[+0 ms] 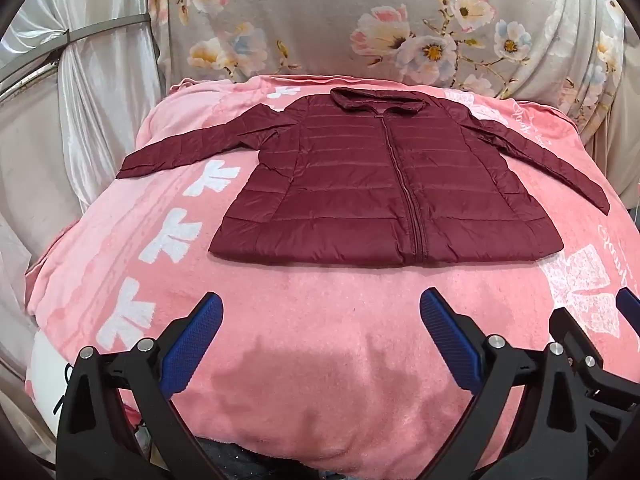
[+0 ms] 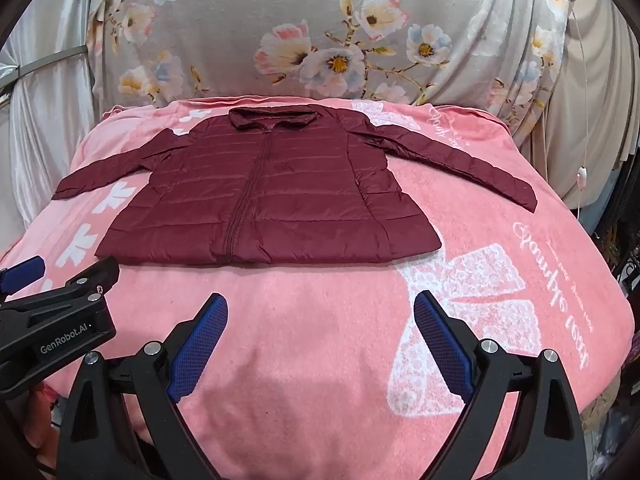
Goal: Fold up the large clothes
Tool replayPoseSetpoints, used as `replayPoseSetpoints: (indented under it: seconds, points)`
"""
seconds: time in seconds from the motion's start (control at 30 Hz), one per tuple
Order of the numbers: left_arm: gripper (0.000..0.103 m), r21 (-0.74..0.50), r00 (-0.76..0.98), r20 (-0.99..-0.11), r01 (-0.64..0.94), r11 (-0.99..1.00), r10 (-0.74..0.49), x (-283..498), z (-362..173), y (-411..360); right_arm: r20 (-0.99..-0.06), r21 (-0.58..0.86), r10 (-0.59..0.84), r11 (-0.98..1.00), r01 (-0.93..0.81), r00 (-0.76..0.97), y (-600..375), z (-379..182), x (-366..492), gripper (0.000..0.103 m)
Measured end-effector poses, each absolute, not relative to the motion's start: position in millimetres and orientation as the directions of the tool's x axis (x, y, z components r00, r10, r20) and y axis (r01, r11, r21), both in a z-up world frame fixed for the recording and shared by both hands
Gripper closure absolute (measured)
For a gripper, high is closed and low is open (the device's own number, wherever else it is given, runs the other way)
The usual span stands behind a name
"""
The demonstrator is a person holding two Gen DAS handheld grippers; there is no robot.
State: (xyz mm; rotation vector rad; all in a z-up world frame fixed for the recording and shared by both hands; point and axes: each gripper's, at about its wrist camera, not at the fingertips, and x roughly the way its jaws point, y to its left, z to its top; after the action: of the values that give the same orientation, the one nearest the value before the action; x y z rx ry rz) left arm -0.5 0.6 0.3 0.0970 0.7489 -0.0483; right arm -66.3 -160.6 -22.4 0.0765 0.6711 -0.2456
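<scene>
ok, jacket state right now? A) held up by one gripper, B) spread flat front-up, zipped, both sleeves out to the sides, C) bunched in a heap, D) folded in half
B: the maroon jacket lies flat on the pink blanket, zipper closed down the front, sleeves stretched out each side; the left gripper and right gripper are open, short of its hem.

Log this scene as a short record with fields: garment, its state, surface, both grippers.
garment: maroon puffer jacket
state: flat, zipped, front up, both sleeves spread out, unfolded
surface: pink blanket with white bow prints
backdrop: floral cloth
left gripper: open, empty, short of the hem
right gripper: open, empty, short of the hem
</scene>
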Motion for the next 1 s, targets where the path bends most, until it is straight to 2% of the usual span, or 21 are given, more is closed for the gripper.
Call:
replayPoseSetpoints:
  seconds: [1.0]
  points:
    - [0.008, 0.069, 0.730, -0.684, 0.074, 0.995, -0.007, -0.6, 7.4, 10.7, -0.617, -0.015, -0.200, 0.970, 0.243, 0.761, -154.1, -20.2, -69.2, 0.011]
